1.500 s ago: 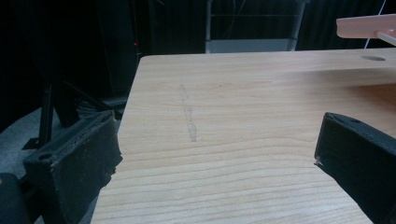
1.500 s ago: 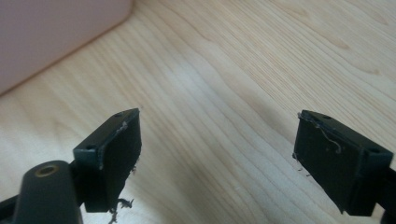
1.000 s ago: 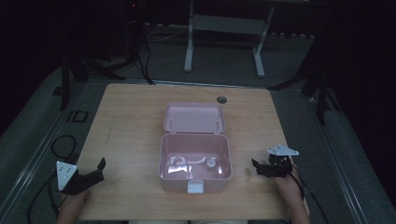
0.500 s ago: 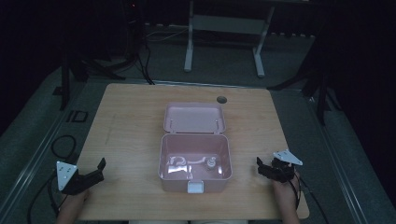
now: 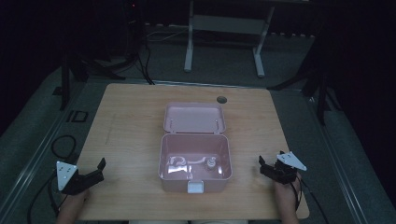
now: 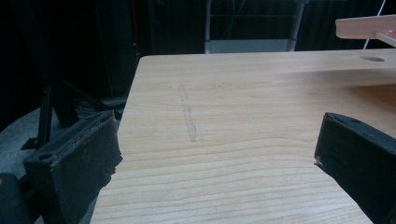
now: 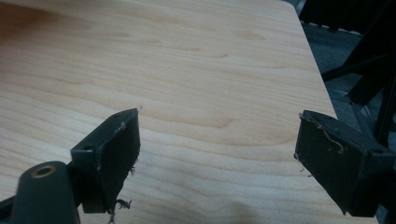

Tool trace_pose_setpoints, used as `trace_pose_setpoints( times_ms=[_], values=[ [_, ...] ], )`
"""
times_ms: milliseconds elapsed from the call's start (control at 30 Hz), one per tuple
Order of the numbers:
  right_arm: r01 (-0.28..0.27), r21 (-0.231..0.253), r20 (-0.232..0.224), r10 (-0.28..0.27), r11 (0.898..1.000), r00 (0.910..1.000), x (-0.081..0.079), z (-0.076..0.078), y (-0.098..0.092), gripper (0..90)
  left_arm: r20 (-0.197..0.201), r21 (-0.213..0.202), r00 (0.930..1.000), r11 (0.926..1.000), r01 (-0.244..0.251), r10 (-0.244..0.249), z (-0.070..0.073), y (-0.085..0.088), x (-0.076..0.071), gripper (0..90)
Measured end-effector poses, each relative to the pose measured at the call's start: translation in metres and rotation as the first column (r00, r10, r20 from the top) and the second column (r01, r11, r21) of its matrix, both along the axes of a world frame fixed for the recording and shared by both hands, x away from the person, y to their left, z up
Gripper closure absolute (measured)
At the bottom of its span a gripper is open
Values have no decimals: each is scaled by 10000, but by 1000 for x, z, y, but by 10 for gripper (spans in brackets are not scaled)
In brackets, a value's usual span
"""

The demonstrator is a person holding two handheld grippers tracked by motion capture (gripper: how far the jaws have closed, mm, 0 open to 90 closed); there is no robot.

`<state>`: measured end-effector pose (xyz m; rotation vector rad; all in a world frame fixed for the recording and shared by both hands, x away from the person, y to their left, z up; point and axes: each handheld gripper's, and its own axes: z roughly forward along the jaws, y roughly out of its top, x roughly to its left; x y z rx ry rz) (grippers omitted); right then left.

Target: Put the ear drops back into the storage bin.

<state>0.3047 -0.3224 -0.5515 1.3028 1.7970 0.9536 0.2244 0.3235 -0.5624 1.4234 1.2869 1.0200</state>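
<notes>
An open pink box (image 5: 196, 175) sits mid-table, its lid (image 5: 194, 118) folded back flat behind it. Inside lie a pale cord-like item (image 5: 180, 161) and a small roundish piece (image 5: 211, 163); I cannot tell what they are. My left gripper (image 5: 100, 170) rests at the table's front left corner, open and holding nothing. Its own view shows the jaws of the left gripper (image 6: 215, 154) wide apart over bare wood, with the lid's edge (image 6: 366, 25) at the top right. My right gripper (image 5: 271, 159) is open near the front right edge, and the right gripper (image 7: 217, 144) holds nothing.
The wooden table (image 5: 130, 126) has a round cable hole (image 5: 221, 99) behind the box, and the same hole (image 6: 372, 59) shows in the left gripper view. A faint scuff mark (image 6: 188, 114) runs along the wood. Stand legs (image 5: 224, 42) and cables lie on the dark floor beyond.
My right gripper has drawn back a little toward the front right edge, away from the box. The left gripper and the box have not moved.
</notes>
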Motion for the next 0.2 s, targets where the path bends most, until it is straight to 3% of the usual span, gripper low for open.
trace_pose_setpoints(
  times_ms=[200],
  values=[
    [16,-61,-108,-17,10000,9999,0,-1,1,137,15,-13,10000,10000,8,-8,0,0,0,4]
  ],
)
